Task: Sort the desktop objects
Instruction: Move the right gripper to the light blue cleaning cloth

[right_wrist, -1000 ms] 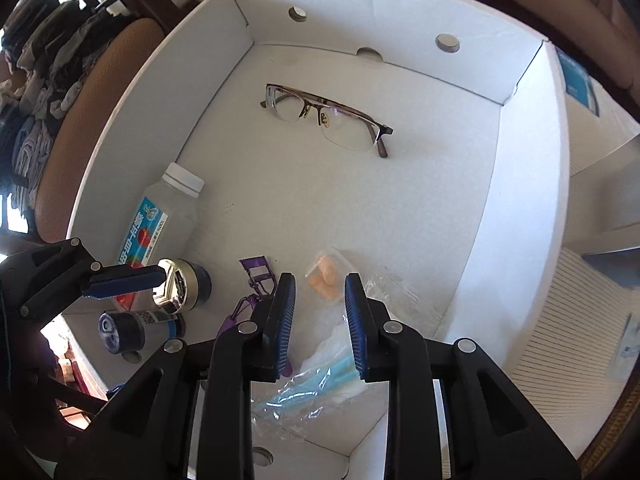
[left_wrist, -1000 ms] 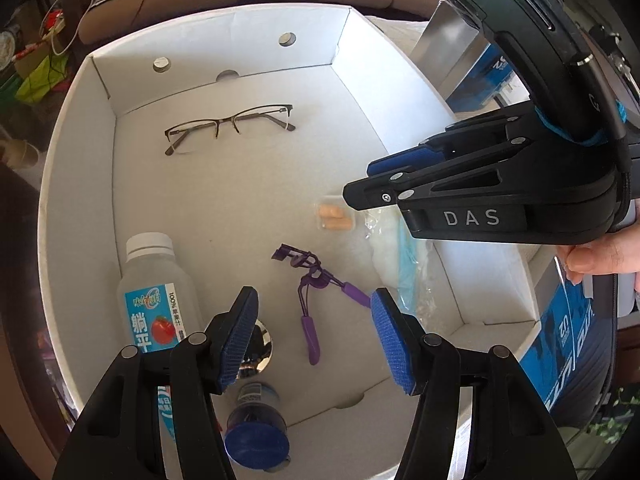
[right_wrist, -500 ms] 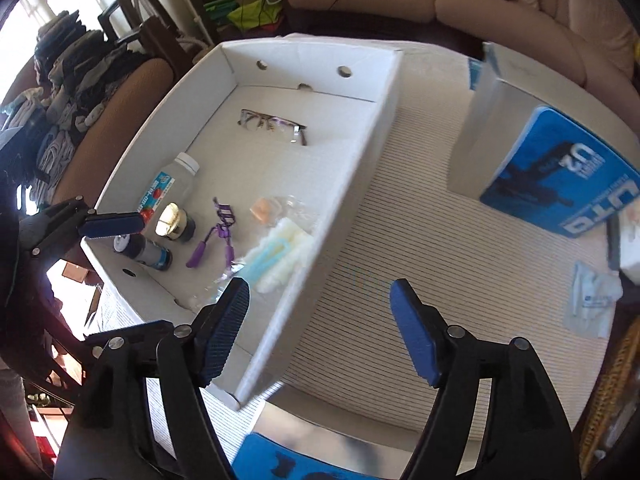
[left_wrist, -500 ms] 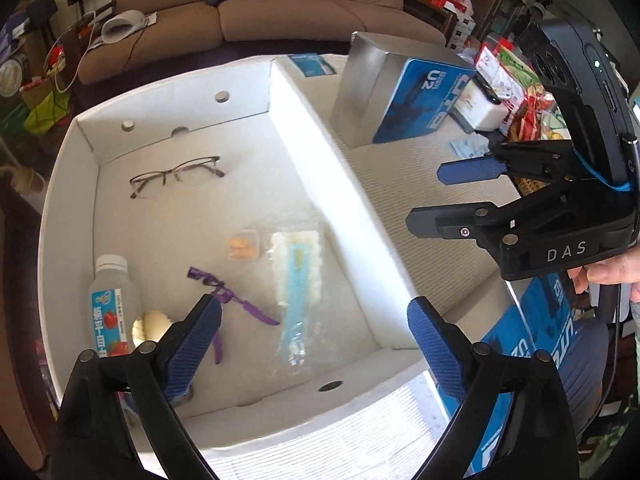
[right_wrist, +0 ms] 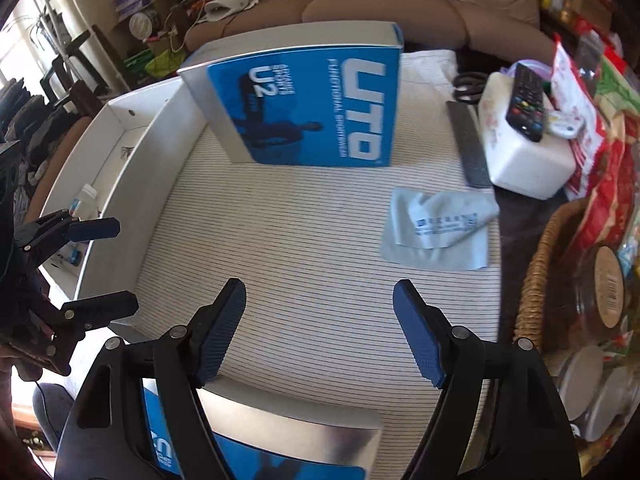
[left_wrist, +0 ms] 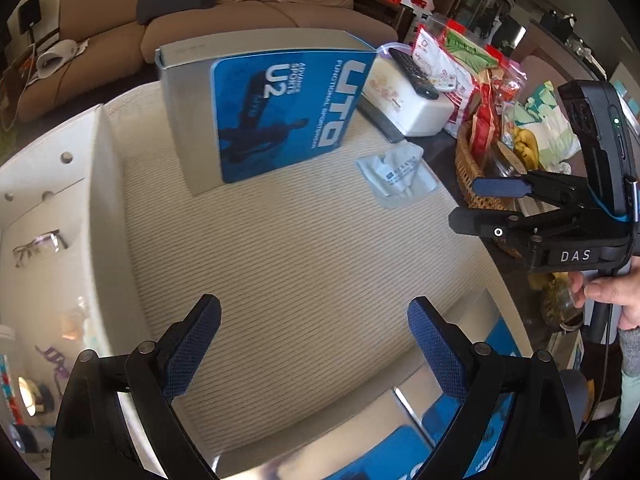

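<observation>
Desktop objects like the glasses [left_wrist: 38, 243] and bottle [right_wrist: 84, 200] already lie in the white box [left_wrist: 102, 216], while the grey cloth [right_wrist: 438, 232] waits on the striped mat [right_wrist: 304, 248], with the left gripper [left_wrist: 314, 350] spread empty and the right gripper [right_wrist: 320, 334] empty, opening.

Left hand-held gripper [left_wrist: 314, 350] agape, right hand-held gripper [right_wrist: 320, 334] opening, both empty

striped mat [right_wrist: 320, 232] lies open; blue box [right_wrist: 312, 112] blocks behind, cloth [right_wrist: 436, 232] right.
</observation>
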The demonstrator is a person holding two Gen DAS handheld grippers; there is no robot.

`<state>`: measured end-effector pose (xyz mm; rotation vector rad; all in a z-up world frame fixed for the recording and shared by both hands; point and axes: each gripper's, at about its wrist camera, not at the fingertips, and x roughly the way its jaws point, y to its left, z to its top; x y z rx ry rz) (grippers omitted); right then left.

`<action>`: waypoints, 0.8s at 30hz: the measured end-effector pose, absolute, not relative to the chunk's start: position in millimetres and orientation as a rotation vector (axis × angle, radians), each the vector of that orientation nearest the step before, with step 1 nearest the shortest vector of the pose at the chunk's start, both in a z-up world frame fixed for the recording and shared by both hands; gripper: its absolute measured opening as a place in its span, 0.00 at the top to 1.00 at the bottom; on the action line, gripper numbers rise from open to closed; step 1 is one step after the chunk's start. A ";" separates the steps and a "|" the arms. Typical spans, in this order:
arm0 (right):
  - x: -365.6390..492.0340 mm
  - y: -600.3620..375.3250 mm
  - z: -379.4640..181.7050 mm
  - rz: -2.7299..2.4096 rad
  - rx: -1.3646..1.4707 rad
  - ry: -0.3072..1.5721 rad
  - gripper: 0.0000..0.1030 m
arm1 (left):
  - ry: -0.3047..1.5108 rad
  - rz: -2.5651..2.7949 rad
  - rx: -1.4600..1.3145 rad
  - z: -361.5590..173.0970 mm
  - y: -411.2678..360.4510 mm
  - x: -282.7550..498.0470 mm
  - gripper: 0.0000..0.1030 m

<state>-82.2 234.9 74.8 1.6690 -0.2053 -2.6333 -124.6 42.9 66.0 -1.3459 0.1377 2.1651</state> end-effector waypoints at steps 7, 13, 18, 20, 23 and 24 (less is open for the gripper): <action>-97.3 305.7 52.1 -2.666 1.690 -0.304 0.28 | 0.190 2.175 -1.343 31.0 130.6 -147.8 0.06; -139.0 343.1 33.8 -2.657 1.750 -0.313 0.29 | 0.243 2.198 -1.319 4.9 186.3 -173.6 0.06; -167.9 364.8 13.0 -2.631 1.805 -0.385 0.31 | 0.283 2.208 -1.287 -15.2 222.4 -191.7 0.06; -172.6 369.3 7.3 -2.632 1.803 -0.387 0.31 | 0.339 2.216 -1.285 -22.5 234.3 -195.9 0.06; -175.5 373.3 -0.3 -2.620 1.818 -0.391 0.35 | 0.352 2.226 -1.291 -30.7 244.8 -203.7 0.06; -174.5 373.3 -2.1 -2.619 1.821 -0.386 0.35 | 0.357 2.234 -1.296 -32.7 246.5 -205.9 0.06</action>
